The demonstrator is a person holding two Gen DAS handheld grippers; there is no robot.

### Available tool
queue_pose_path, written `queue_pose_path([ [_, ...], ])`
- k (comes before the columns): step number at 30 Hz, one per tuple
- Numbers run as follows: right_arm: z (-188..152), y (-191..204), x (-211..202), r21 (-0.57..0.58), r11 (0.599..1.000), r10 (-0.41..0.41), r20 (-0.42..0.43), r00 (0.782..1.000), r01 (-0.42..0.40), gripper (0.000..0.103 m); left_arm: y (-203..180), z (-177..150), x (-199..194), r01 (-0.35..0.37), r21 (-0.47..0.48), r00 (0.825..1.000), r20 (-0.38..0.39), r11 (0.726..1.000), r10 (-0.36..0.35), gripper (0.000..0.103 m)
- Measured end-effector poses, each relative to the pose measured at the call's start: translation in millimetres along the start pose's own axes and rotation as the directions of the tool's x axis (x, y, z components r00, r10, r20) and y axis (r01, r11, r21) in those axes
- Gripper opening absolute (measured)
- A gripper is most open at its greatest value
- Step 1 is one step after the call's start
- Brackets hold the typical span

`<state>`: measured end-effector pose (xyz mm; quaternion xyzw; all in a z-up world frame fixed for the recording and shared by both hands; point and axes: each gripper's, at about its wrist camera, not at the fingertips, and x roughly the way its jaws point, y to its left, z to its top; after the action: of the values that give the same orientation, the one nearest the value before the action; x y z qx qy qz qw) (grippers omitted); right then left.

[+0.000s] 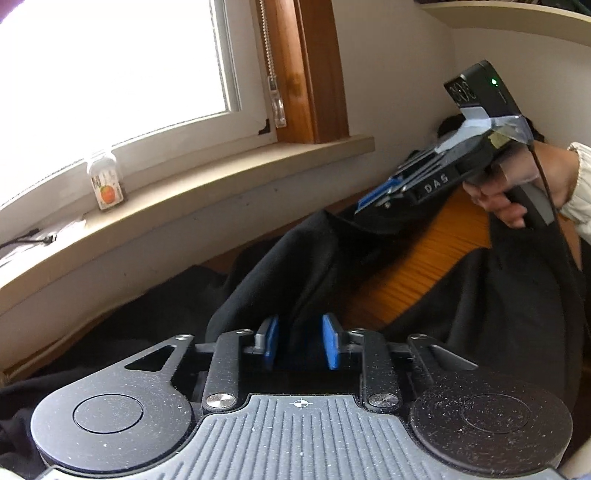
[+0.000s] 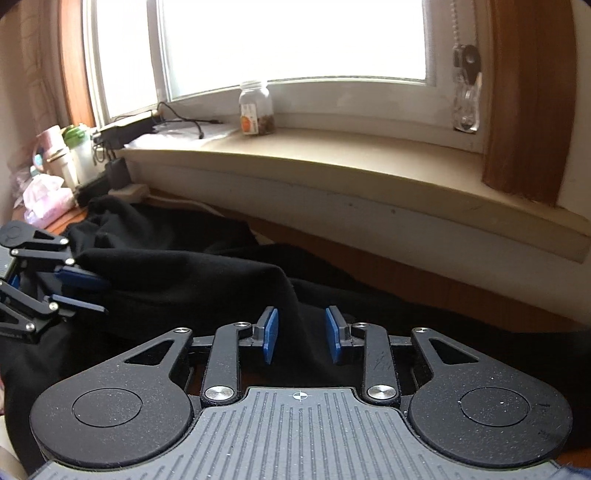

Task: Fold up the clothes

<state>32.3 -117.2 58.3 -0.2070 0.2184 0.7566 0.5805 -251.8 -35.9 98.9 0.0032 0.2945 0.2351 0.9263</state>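
Note:
A black garment [image 1: 280,266] lies bunched on a wooden table [image 1: 424,266], and part of it is lifted into a ridge [image 2: 184,266] that runs between the two grippers. My left gripper [image 1: 299,325] has a thick fold of the cloth filling the gap between its blue pads. It also shows at the left edge of the right wrist view [image 2: 105,297], biting the same ridge. My right gripper [image 2: 301,317] holds another fold between its pads. In the left wrist view the right gripper [image 1: 369,205] comes in from the upper right, held by a hand [image 1: 517,184].
A beige window sill [image 2: 332,158] runs along the wall behind the table, with a small jar [image 2: 256,109] and cables on it. Cups, bottles and a tissue pack [image 2: 44,199] crowd the far left corner. A shelf [image 1: 517,18] hangs at the upper right.

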Motion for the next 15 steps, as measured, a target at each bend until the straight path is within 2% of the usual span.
queue_pose_path([
  [3, 4.2, 7.2, 8.2, -0.025, 1.000, 0.017, 0.013, 1.000, -0.017, 0.031, -1.2, 6.0, 11.7, -0.013, 0.000, 1.000, 0.010, 1.000, 0.013, 0.031],
  [8, 5.3, 14.5, 15.4, -0.042, 0.999, 0.008, 0.010, 1.000, -0.007, 0.032, -3.0, 12.2, 29.9, 0.017, -0.005, 1.000, -0.012, 1.000, -0.017, 0.030],
  [10, 3.6, 14.6, 14.0, -0.045, 0.999, -0.002, 0.007, 1.000, 0.002, 0.032, -6.0, 13.1, 33.7, 0.021, 0.005, 1.000, -0.015, 1.000, -0.021, 0.024],
  [11, 2.6, 13.6, 12.3, -0.046, 0.999, -0.010, 0.006, 1.000, 0.010, 0.032, -7.5, 13.3, 34.6, 0.022, 0.013, 1.000, -0.014, 1.000, -0.022, 0.011],
  [12, 1.8, 11.7, 10.4, -0.044, 0.999, -0.018, 0.005, 1.000, 0.019, 0.032, -9.3, 13.4, 35.1, 0.019, 0.023, 1.000, -0.013, 1.000, -0.019, 0.005],
  [15, -3.3, -0.1, -0.7, -0.026, 0.998, -0.059, 0.009, 0.998, 0.059, 0.032, -4.1, 16.4, 24.1, 0.021, -0.002, 0.998, 0.053, 1.000, -0.021, 0.003],
])
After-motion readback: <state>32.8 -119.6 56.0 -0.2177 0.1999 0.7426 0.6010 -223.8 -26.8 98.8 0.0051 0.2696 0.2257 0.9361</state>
